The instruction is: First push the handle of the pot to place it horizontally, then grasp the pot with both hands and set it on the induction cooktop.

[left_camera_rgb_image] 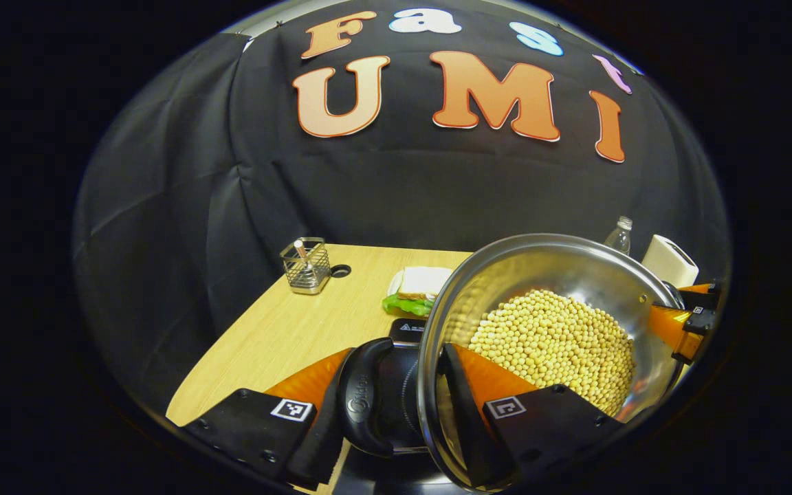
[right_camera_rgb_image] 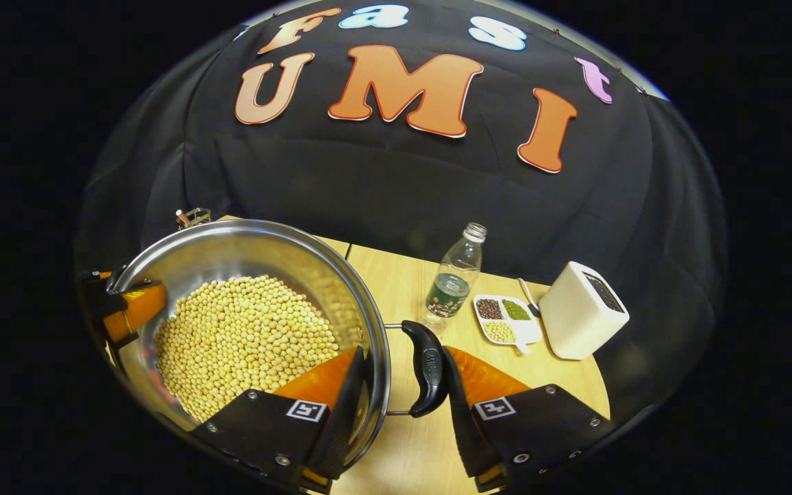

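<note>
Wooden table [right_camera_rgb_image: 561, 375] ran beneath everything. The steel pot [left_camera_rgb_image: 547, 265], the largest item, was filled with pale yellow beans [right_camera_rgb_image: 245, 340] and appeared raised off the table, tilted slightly in the left gripper view (contact with the table surface could not be judged). The left gripper [left_camera_rgb_image: 396, 402] straddled one black side handle [left_camera_rgb_image: 365, 405], one finger outside it and one inside the pot wall, closed on the handle and rim. The right gripper [right_camera_rgb_image: 403, 395] likewise bracketed the opposite handle [right_camera_rgb_image: 427, 368], fingers narrowed around it and the rim. A white box-shaped device [right_camera_rgb_image: 581, 309] stood at right, near a clear bottle [right_camera_rgb_image: 454, 278], a divided dish of grains [right_camera_rgb_image: 506, 317] and, far left, a wire holder [left_camera_rgb_image: 306, 267]
</note>
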Motion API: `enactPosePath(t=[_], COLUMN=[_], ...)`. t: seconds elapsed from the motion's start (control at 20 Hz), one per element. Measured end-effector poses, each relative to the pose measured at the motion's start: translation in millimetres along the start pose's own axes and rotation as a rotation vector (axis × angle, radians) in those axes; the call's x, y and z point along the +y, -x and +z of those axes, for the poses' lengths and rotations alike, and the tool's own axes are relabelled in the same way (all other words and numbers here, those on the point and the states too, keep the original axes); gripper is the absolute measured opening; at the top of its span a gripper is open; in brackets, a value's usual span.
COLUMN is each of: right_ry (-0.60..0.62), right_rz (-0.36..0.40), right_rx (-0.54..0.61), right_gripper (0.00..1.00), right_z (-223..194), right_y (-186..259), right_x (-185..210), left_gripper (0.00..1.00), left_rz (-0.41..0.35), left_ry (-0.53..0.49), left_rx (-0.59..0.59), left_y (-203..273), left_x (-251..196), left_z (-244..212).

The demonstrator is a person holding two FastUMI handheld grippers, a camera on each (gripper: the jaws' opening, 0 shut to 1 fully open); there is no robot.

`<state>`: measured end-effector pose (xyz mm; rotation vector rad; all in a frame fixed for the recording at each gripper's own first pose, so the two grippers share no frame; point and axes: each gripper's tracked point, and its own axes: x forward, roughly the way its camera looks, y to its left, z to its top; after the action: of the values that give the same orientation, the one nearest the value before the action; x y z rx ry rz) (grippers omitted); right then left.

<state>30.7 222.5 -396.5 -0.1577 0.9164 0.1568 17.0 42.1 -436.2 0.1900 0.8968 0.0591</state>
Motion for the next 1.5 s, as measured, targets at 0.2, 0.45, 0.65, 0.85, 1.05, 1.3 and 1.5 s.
enactPosePath(t=[0.2, 0.45, 0.65, 0.85, 1.05, 1.3, 1.5], right_ry=[0.009, 0.015, 0.022, 0.032, 0.035, 0.022, 0.038], right_rz=[0.016, 0.033, 0.035, 0.04, 0.044, 0.047, 0.036], right_rx=[0.004, 0.013, 0.018, 0.042, 0.07, 0.083, 0.083], right_gripper=[0.64, 0.64, 0.64, 0.64, 0.64, 0.64, 0.66], right_z=[-5, -7, -16, -21, -29, -32, -32], right_y=[-12, -26, -35, -47, -58, -63, -65], right_x=[12, 30, 40, 48, 58, 55, 56], left_gripper=[0.77, 0.77, 0.74, 0.77, 0.77, 0.77, 0.77], left_rz=[0.023, 0.038, 0.037, 0.039, 0.033, 0.021, 0.011], left_ry=[0.002, 0.008, 0.018, 0.028, 0.029, 0.011, 0.023], left_rx=[0.011, 0.021, 0.039, 0.065, 0.1, 0.105, 0.104], left_y=[-2, 3, 1, 2, 6, 1, 0], left_x=[10, 9, 8, 8, 8, 7, 6], left_z=[-1, -2, -5, -8, -6, -8, -8])
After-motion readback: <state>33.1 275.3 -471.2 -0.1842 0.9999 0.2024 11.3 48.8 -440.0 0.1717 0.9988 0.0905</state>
